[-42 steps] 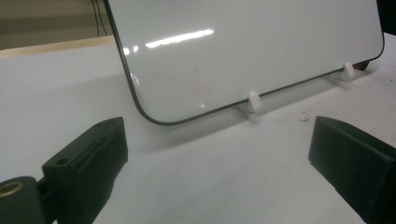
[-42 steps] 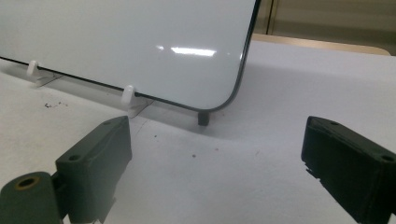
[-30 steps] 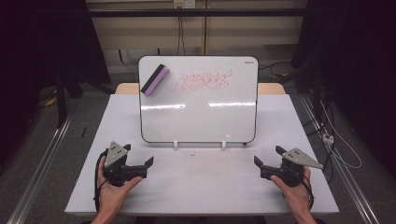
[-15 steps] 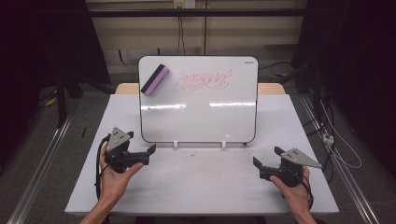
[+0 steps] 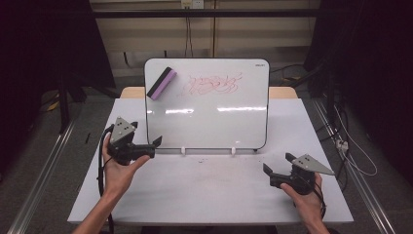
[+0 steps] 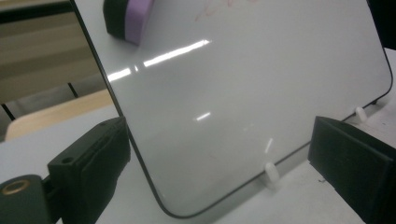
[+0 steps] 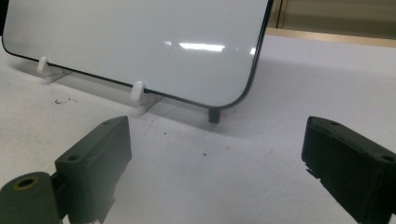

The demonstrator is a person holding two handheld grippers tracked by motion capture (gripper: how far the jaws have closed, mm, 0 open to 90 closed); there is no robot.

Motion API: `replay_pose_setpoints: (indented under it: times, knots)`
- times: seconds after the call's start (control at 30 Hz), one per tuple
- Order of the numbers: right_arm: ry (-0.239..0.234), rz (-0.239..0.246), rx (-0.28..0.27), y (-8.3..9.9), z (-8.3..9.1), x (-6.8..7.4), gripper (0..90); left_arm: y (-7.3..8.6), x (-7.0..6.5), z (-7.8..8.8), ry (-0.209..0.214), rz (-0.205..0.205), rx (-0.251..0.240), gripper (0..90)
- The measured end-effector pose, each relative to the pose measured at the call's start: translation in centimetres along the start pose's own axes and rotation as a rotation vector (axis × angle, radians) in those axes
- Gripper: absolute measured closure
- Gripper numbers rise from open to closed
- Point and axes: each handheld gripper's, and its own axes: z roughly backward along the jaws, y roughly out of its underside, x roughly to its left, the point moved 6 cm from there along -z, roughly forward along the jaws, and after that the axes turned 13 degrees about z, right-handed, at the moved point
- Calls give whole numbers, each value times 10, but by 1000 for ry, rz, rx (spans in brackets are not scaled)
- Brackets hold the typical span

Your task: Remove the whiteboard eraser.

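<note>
left tool (image 5: 155,145): released, at whiteboard's (image 5: 209,117) 7 o'clock corner | right tool (image 5: 277,165): released, on bare desk (image 5: 204,190) at 5 | eraser (image 5: 161,83): on board, 11 o'clock | red scribble (image 5: 212,85): 12

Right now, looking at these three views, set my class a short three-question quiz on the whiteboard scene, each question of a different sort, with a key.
1. True or false: the eraser sits at the upper left of the whiteboard.
2. Multiple choice: the scribble on the board is A) blue, B) red, C) green.
3. Short answer: which gripper is nearer the board's lower corner, and how do its jaws stand?

Key
1. True.
2. B.
3. The left gripper, by the lower left corner, jaws wide apart either side of the board's edge; the right gripper sits farther back, also open.
</note>
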Motion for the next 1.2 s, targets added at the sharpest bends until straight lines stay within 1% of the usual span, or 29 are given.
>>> replay_pose_setpoints:
  times: [0.1,0.13,0.17,0.2,0.23,0.27,0.3,0.33,0.37,0.4,0.43,0.47,0.5,0.53,0.57,0.6,0.67,0.7,0.73,0.77,0.8,0.87,0.9,0.93,0.97,1.03,1.1,1.13,1.2]
  knots:
    - [3,2,1,0,0,-1,81,-12,3,0,-16,-37,-5,77]
    - [6,6,3,0,0,-1,82,-12,3,0,-16,-37,-5,78]
    - [5,5,4,0,0,0,82,-21,6,0,-7,-67,11,94]
    - [4,4,4,1,0,0,82,-25,7,0,-14,-67,3,110]
    - [7,4,3,1,0,-1,82,-25,7,0,-14,-67,3,105]
    - [5,3,3,1,0,-1,82,-34,12,1,-32,-82,-18,99]
    - [6,1,3,1,0,-1,82,-34,12,1,-32,-82,-18,100]
    - [11,7,4,1,0,-1,82,-41,14,-1,-44,-105,-23,101]
    - [11,7,4,1,0,-1,82,-41,14,-1,-44,-105,-23,102]
    - [8,7,9,1,-1,-1,79,-46,16,-6,-61,-119,-23,106]
    - [10,8,10,1,-1,-1,79,-47,16,-9,-66,-122,-8,110]
    - [11,11,10,1,-2,-1,80,-49,16,-12,-59,-121,-2,109]
    - [11,11,10,1,-2,-1,80,-49,16,-12,-59,-121,-2,113]
    - [7,11,10,1,-2,0,79,-52,18,-18,-78,-135,-4,121]
    - [6,12,9,1,-1,0,79,-54,19,-21,-79,-143,-12,123]
    - [6,13,8,1,-1,0,79,-56,20,-24,-75,-140,-13,128]
    - [5,10,7,1,0,0,79,-60,24,-28,-96,-147,-11,146]
    - [5,10,7,1,0,0,79,-60,24,-28,-96,-147,-11,146]
    - [3,6,8,1,-1,0,79,-66,25,-33,-105,-155,-19,151]
    - [3,6,8,1,-1,0,79,-66,25,-33,-105,-155,-19,159]
    - [2,6,10,1,-1,0,79,-71,26,-37,-121,-171,-17,168]
    - [3,8,11,1,-2,0,80,-75,25,-41,-121,-188,-15,184]
    - [1,9,11,1,-2,0,80,-77,25,-44,-125,-205,-10,194]
    - [1,9,11,1,-2,0,80,-78,25,-46,-115,-215,-8,195]
    - [0,10,10,1,-2,1,80,-79,25,-49,-111,-217,-5,207]
    - [-1,10,9,1,-2,1,80,-80,26,-51,-118,-221,1,232]
    - [-1,8,9,1,-1,0,80,-81,28,-56,-124,-236,25,251]
    - [-1,9,9,1,-1,0,79,-81,28,-58,-133,-235,26,270]
    - [0,8,9,2,-1,0,79,-80,31,-60,-133,-232,39,307]
